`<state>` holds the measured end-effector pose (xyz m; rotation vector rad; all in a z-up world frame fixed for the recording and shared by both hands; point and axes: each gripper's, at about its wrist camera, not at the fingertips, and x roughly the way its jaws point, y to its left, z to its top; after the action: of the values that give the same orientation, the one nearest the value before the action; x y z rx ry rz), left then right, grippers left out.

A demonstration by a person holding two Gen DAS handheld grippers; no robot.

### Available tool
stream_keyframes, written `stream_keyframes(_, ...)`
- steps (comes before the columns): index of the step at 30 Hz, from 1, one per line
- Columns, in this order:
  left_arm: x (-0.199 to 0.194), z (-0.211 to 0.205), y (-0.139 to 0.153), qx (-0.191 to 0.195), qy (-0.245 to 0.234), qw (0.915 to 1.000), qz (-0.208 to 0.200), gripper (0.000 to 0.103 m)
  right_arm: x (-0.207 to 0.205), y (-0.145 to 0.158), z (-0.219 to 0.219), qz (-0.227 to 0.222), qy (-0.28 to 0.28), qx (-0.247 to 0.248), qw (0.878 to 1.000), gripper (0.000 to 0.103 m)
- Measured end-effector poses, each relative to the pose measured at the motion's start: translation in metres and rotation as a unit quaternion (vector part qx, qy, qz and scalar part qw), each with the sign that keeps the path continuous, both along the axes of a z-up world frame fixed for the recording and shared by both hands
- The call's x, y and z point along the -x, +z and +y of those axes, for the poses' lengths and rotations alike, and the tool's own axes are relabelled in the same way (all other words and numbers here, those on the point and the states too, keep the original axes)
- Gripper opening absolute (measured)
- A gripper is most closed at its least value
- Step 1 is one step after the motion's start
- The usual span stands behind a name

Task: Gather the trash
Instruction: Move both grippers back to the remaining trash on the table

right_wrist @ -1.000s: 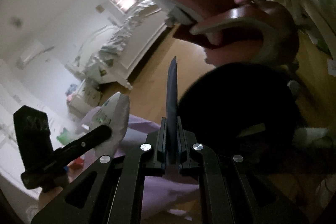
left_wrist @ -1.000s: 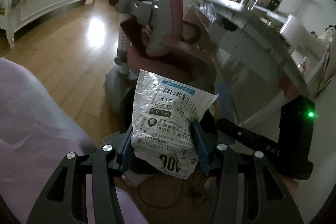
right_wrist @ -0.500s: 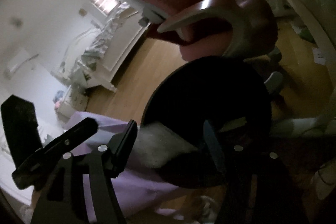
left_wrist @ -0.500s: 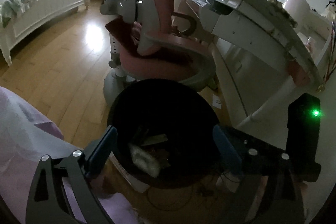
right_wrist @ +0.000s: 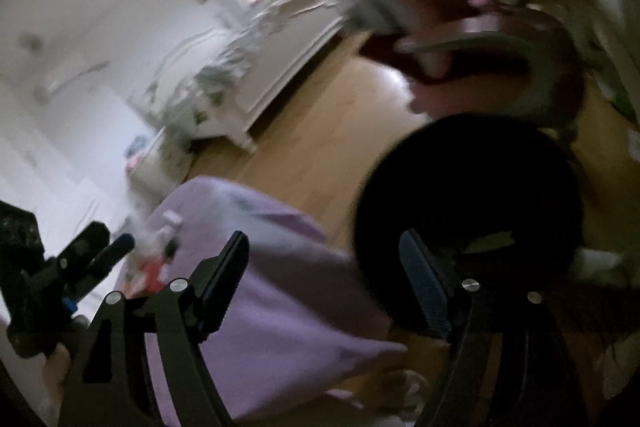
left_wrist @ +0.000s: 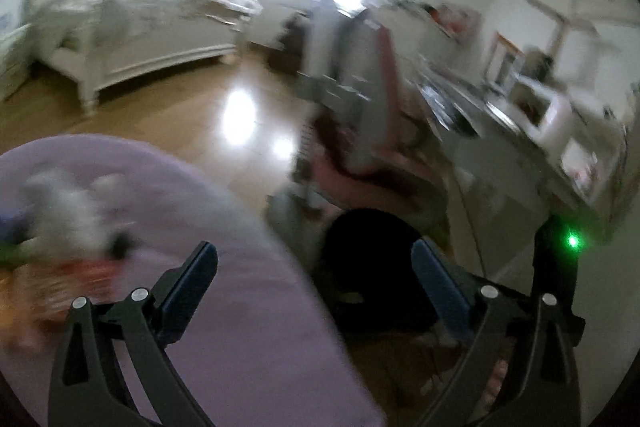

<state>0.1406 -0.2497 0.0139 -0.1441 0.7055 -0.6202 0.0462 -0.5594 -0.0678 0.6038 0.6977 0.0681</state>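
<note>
Both views are smeared with motion blur. The left claw (left_wrist: 314, 265) is released, its blue-padded fingers (left_wrist: 192, 277) spread wide with nothing between them. It points forward across the room, level with the edge of a purple-covered surface (left_wrist: 224, 307) that fills the lower left of its view. Between and just beyond its fingers sits the black trash bin (left_wrist: 372, 267) on the wooden floor (left_wrist: 168, 131), with a pink chair (left_wrist: 360, 147) just behind it and a cluttered desk (left_wrist: 500, 123) to the right.

The right claw (right_wrist: 322, 275) is likewise released and empty — its jaws stand well apart. It tilts downward, its left finger over the purple cover and its right finger over the near rim of the bin (right_wrist: 472, 203). Inside the dark bin only a pale scrap (right_wrist: 490, 241) shows; the rest of the contents are too dark to tell.

At the far left of the right view the other claw (right_wrist: 96, 251) appears, held over the purple surface near some blurred items (right_wrist: 160, 247) — a small white bottle shape and something red. A white bed (left_wrist: 132, 31) stands against the far wall.
</note>
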Motion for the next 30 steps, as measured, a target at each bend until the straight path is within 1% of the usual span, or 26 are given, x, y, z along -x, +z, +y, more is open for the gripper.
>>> stream_keyframes(3,-0.003,0.067,0.0,0.003,0.072,0.9974,0.001,0.097,-0.016,0.012,0.045,-0.004,0.052,0.014,0.999,0.077)
stream_keyframes(6,-0.009,0.13,-0.008,0.002,0.134,0.9909,0.011,0.097,-0.031,0.022,0.088,-0.007,0.097,0.026,0.995,0.077)
stream_keyframes(8,-0.016,0.165,-0.015,-0.003,0.163,0.9864,0.024,0.097,-0.041,0.028,0.112,-0.01,0.124,0.03,0.992,0.077)
stream_keyframes(10,-0.027,0.194,-0.026,-0.021,0.176,0.9832,0.043,0.097,-0.052,0.034,0.139,-0.012,0.151,0.036,0.988,0.077)
stream_keyframes(11,-0.034,0.205,-0.033,-0.038,0.18,0.9815,0.052,0.097,-0.057,0.037,0.152,-0.013,0.165,0.04,0.985,0.077)
stream_keyframes(13,-0.043,0.219,-0.042,-0.054,0.176,0.9811,0.061,0.097,-0.071,0.044,0.182,-0.017,0.196,0.05,0.979,0.078)
stream_keyframes(14,-0.048,0.225,-0.045,-0.057,0.174,0.9809,0.065,0.097,-0.079,0.048,0.196,-0.019,0.21,0.058,0.976,0.08)
stream_keyframes(18,-0.063,0.235,-0.054,-0.057,0.147,0.984,0.083,0.097,-0.112,0.058,0.247,-0.024,0.258,0.089,0.962,0.081)
stream_keyframes(21,-0.075,0.236,-0.06,-0.063,0.126,0.986,0.089,0.097,-0.138,0.058,0.274,-0.018,0.278,0.107,0.955,0.081)
stream_keyframes(22,-0.077,0.237,-0.063,-0.066,0.123,0.9859,0.091,0.097,-0.151,0.056,0.286,-0.012,0.285,0.116,0.951,0.082)
stream_keyframes(24,-0.081,0.237,-0.067,-0.064,0.113,0.9867,0.098,0.097,-0.166,0.053,0.298,-0.004,0.291,0.12,0.949,0.083)
stream_keyframes(27,-0.084,0.238,-0.068,-0.065,0.1,0.9889,0.09,0.097,-0.191,0.042,0.319,0.018,0.304,0.131,0.943,0.083)
stream_keyframes(30,-0.086,0.237,-0.068,-0.071,0.088,0.9899,0.086,0.096,-0.204,0.031,0.328,0.034,0.31,0.13,0.941,0.083)
